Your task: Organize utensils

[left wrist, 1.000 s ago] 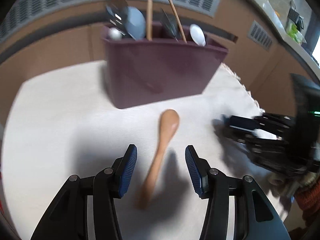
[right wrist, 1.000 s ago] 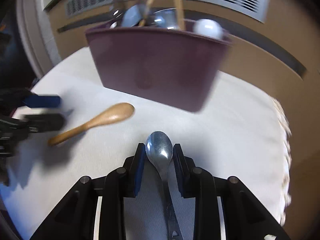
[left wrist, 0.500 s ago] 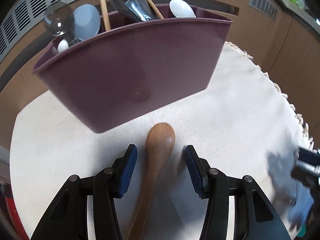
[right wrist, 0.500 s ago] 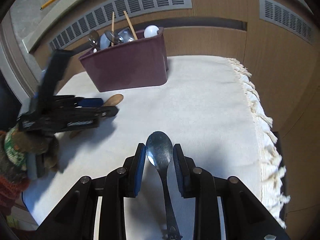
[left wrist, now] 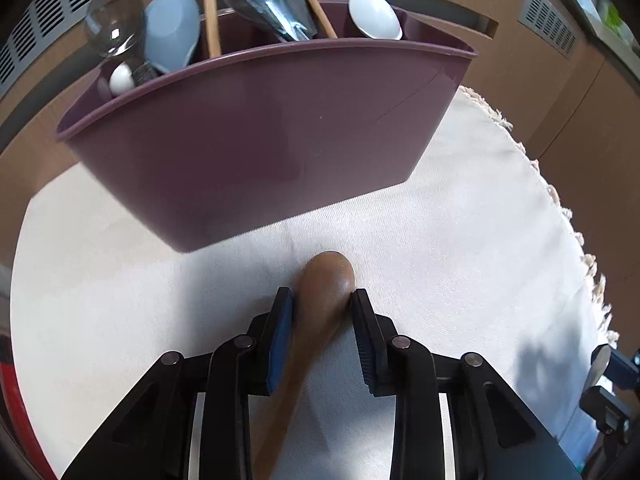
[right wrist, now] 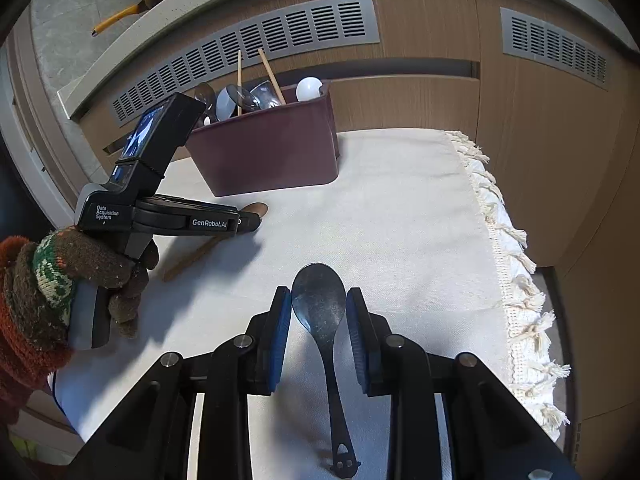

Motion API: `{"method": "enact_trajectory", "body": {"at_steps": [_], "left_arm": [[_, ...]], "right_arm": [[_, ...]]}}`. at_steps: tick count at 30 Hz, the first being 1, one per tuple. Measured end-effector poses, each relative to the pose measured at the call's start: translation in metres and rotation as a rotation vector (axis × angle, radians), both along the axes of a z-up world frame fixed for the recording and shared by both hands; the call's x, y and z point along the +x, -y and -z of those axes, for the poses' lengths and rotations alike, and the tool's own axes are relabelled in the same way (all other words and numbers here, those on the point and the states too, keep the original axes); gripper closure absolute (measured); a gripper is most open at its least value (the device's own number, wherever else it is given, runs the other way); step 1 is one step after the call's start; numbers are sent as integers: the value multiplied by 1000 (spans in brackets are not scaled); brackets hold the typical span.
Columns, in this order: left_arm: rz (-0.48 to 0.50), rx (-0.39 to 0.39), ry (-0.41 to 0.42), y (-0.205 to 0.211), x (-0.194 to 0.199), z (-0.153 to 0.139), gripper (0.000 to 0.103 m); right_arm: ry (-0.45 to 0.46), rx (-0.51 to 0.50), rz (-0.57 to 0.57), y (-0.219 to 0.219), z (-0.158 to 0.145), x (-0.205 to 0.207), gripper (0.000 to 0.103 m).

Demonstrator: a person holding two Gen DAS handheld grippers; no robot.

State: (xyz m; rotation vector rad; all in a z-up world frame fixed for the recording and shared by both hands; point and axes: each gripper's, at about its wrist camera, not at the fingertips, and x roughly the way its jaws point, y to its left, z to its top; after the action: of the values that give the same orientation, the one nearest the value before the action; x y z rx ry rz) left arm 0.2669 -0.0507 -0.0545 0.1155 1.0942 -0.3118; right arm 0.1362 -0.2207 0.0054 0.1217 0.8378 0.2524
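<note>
A wooden spoon (left wrist: 320, 300) lies on the cream cloth in front of the maroon utensil holder (left wrist: 260, 132). My left gripper (left wrist: 322, 300) is shut on the spoon's bowl end, low on the cloth; it also shows in the right wrist view (right wrist: 248, 222) with the wooden spoon (right wrist: 192, 258) under it. My right gripper (right wrist: 318, 312) is shut on a metal spoon (right wrist: 320, 308), held above the cloth well back from the maroon holder (right wrist: 268, 152). The holder contains several spoons, a ladle and wooden sticks.
The cream cloth (right wrist: 400, 216) has a fringed edge (right wrist: 516, 280) at the right, where the table ends. Wooden cabinet fronts with grey vents (right wrist: 248, 52) stand behind the holder. The gloved hand (right wrist: 60, 280) holds the left gripper at the left.
My left gripper has closed its fingers on the wooden spoon's bowl, close to the holder. My right gripper has pulled back from the holder, still holding the metal spoon.
</note>
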Motion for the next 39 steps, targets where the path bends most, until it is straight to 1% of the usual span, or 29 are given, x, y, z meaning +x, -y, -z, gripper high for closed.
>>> {"method": "enact_trajectory", "body": {"at_steps": [5, 8, 14, 17, 19, 20, 21, 22, 23, 24, 25, 26, 28, 29, 30, 31, 34, 36, 38, 39], "left_arm": [[5, -44, 27, -8, -29, -13, 72], [13, -88, 46, -16, -54, -24, 72], [-9, -204, 96, -37, -104, -44, 73], [-25, -253, 125, -46, -115, -52, 73], [-53, -280, 169, -52, -120, -63, 75], [-68, -295, 197, -57, -122, -71, 79], [-77, -307, 218, -59, -123, -78, 86], [-85, -324, 248, -63, -124, -91, 89], [-89, -335, 266, -65, -124, -98, 95], [-91, -350, 300, -70, -124, -113, 95], [-89, -365, 335, -74, -123, -129, 95], [-88, -376, 358, -77, -122, -137, 96], [-74, -407, 407, -81, -117, -164, 96], [-71, -413, 413, -83, -113, -169, 97], [-72, -416, 423, -86, -110, -175, 97], [-72, -408, 429, -88, -106, -178, 97], [-67, -356, 422, -89, -93, -172, 97], [-53, -340, 371, -86, -87, -157, 97], [-56, -328, 317, -83, -82, -135, 96], [-61, -318, 277, -80, -77, -120, 95]], "right_arm": [[8, -4, -4, -3, -2, -5, 78], [9, -7, -8, -5, -2, -5, 78], [2, -16, -8, -8, 1, -3, 78], [-3, -15, -7, -7, 2, 0, 78], [-4, -23, -10, -6, 2, 2, 78], [-3, -24, -12, -6, 1, 3, 78], [-2, -18, -17, -5, -1, 5, 78], [8, -8, -25, -4, -6, 7, 78], [18, -2, -26, -3, -12, 8, 78], [35, 4, -27, -2, -18, 9, 78], [68, 18, -31, -2, -32, 13, 78], [93, 30, -37, -2, -43, 15, 78], [158, 46, -52, -4, -70, 20, 78], [204, 50, -63, -6, -90, 23, 78], [228, 50, -69, -7, -100, 25, 78], [264, 49, -85, -10, -117, 28, 78], [301, 45, -109, -14, -140, 37, 78], [307, 29, -111, -12, -144, 41, 78], [305, 7, -102, -9, -143, 42, 78], [297, 1, -95, -5, -140, 45, 78]]}}
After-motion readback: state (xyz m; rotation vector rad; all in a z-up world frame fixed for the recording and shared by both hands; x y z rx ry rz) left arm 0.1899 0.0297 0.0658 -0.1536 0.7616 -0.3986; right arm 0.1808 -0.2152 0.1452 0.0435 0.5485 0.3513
